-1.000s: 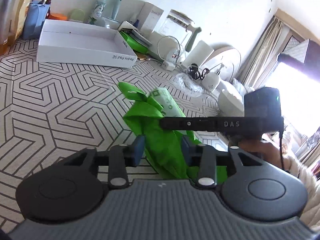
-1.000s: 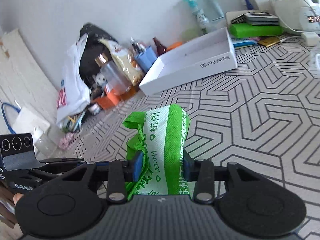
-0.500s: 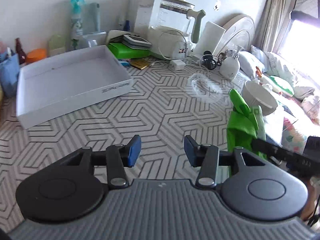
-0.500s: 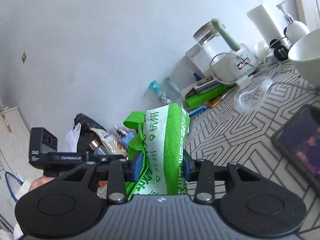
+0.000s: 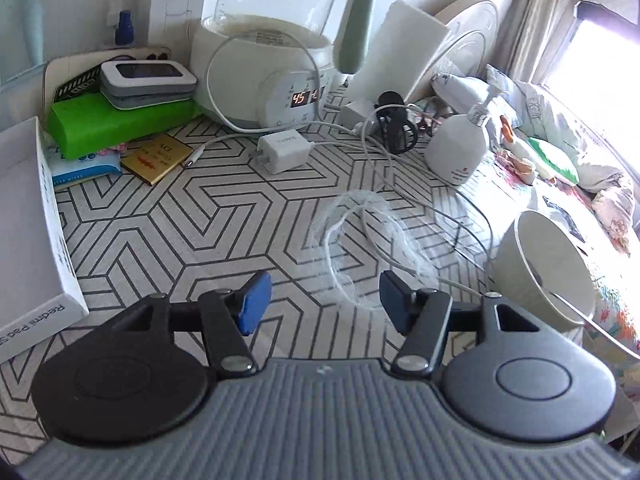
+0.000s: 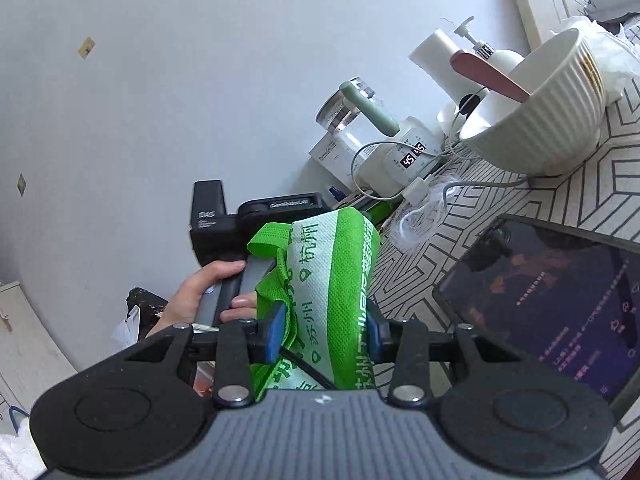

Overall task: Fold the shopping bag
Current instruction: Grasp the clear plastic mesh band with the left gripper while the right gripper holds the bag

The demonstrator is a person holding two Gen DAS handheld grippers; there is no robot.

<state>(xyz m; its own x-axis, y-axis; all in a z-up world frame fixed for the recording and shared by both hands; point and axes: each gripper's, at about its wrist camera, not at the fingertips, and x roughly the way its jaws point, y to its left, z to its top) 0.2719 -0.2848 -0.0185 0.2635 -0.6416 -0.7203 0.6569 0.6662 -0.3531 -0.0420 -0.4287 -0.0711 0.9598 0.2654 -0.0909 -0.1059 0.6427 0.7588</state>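
Note:
The green and white shopping bag [image 6: 332,276], folded into a thick bundle, is lifted off the table with my right gripper [image 6: 322,334] shut on it, blue pads pressing both sides. Its green handle loop sticks out at the upper left. In the left wrist view the bag is not visible. My left gripper [image 5: 322,300] hovers over the patterned tabletop [image 5: 192,216] with its jaws opening and nothing between them. Behind the bag in the right wrist view a hand [image 6: 200,292] holds the left gripper's body.
An electric kettle base [image 5: 276,92] with cables and a white charger [image 5: 282,150] sits at the back. A clear plastic ring [image 5: 360,248], a white ribbed bowl [image 5: 544,268], a pump bottle [image 5: 460,148], a white box [image 5: 32,248] and a dark tablet [image 6: 556,300] lie around.
My left gripper let go of the bag, opened wider and swung away toward the kettle. My right gripper lifted and turned with the bag still held.

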